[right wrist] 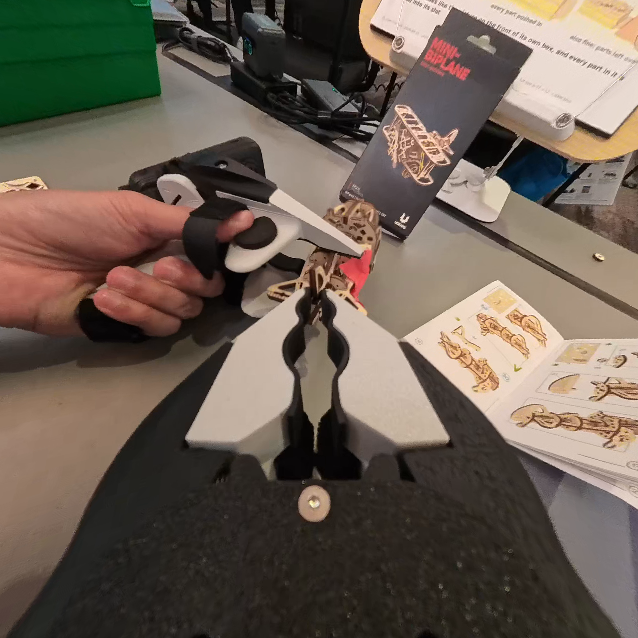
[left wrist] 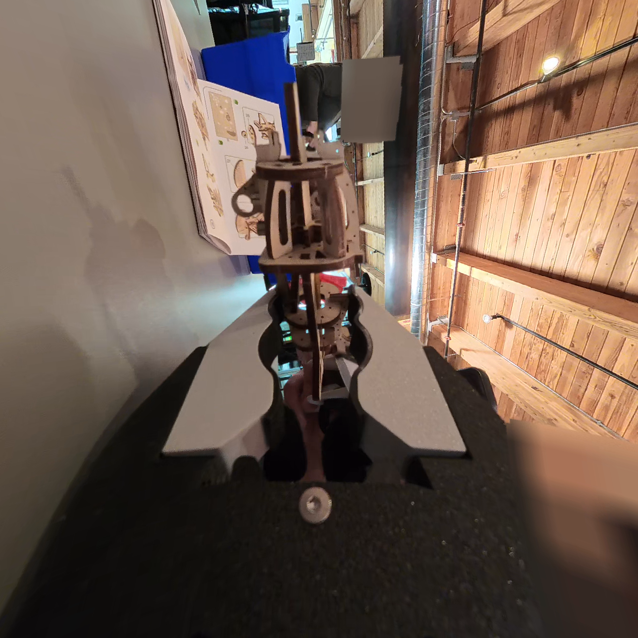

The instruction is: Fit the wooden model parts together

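While my left fingers [left wrist: 312, 345] pinch the wooden model [left wrist: 305, 207] above the grey desk [right wrist: 138, 138], my right fingers [right wrist: 316, 303] press onto a thin wooden part [right wrist: 315, 293] at its near end. Beside lie an open instruction booklet [right wrist: 518, 379], a dark upright package [right wrist: 438, 124], cables [right wrist: 328, 107].

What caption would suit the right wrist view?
Both grippers, right and left, pinch the wooden model above an open instruction booklet.

The left wrist view is rolled sideways, close behind the model [left wrist: 303, 214]. The right wrist view is angled down at the table [right wrist: 103, 397]. The model [right wrist: 345, 241] and booklet [right wrist: 518, 379] are shared.
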The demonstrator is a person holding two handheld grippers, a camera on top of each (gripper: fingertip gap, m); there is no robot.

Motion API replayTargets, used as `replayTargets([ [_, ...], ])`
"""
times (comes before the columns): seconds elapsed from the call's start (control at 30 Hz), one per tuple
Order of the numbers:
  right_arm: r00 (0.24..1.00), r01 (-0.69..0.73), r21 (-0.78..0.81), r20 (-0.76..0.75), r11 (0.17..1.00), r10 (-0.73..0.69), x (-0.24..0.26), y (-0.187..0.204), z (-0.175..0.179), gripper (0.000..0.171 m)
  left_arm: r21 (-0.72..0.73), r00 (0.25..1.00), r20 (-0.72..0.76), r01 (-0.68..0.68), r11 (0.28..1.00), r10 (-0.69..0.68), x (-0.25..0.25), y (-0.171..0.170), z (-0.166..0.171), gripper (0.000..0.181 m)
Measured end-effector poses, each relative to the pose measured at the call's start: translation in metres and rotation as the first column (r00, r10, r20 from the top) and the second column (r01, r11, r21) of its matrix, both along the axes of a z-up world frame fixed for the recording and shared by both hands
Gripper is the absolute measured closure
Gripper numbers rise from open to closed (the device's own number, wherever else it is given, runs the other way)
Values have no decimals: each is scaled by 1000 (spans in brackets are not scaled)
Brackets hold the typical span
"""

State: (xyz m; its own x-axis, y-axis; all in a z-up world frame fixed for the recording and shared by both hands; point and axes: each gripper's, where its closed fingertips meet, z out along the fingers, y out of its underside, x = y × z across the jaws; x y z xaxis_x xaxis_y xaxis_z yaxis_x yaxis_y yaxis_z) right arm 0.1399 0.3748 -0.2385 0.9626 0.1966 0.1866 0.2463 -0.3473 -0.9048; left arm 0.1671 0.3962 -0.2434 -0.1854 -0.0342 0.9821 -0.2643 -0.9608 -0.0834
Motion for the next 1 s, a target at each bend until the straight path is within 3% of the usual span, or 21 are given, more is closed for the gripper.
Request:
replayTargets([
  [0.33, 999, 31, -10, -44, 999, -31, 13, 6, 5, 168, -21, 1000, 8, -28, 999, 28, -1, 5, 0, 147],
  [0.43, 997, -16, -23, -74, 1000, 15, 7, 6, 4, 167, -20, 999, 7, -44, 999, 44, -1, 7, 0, 147],
  [0.6, 998, -21, -26, 53, 999, 22, 2, 6, -1, 133, -16, 999, -2, -51, 999, 51, -1, 8, -1, 147],
  [0.7, 982, 13, 1, 188, 1000, -13, 10, 9, 2, 129, -21, 999, 5, -54, 998, 54, -2, 8, 0, 147],
  [0.83, 998, 17, -114, 56, 993, -11, 8, 20, -8, 104, -4, 998, 10, -62, 998, 62, -1, 8, 1, 147],
  [0.9, 996, 52, -127, 78, 991, -42, 13, 27, -13, 102, 9, 999, 8, -52, 999, 52, -1, 6, 2, 147],
  [1.0, 997, 55, -122, 69, 991, -46, 13, 34, -15, 115, 41, 1000, 10, -30, 999, 29, 0, 1, 3, 148],
])
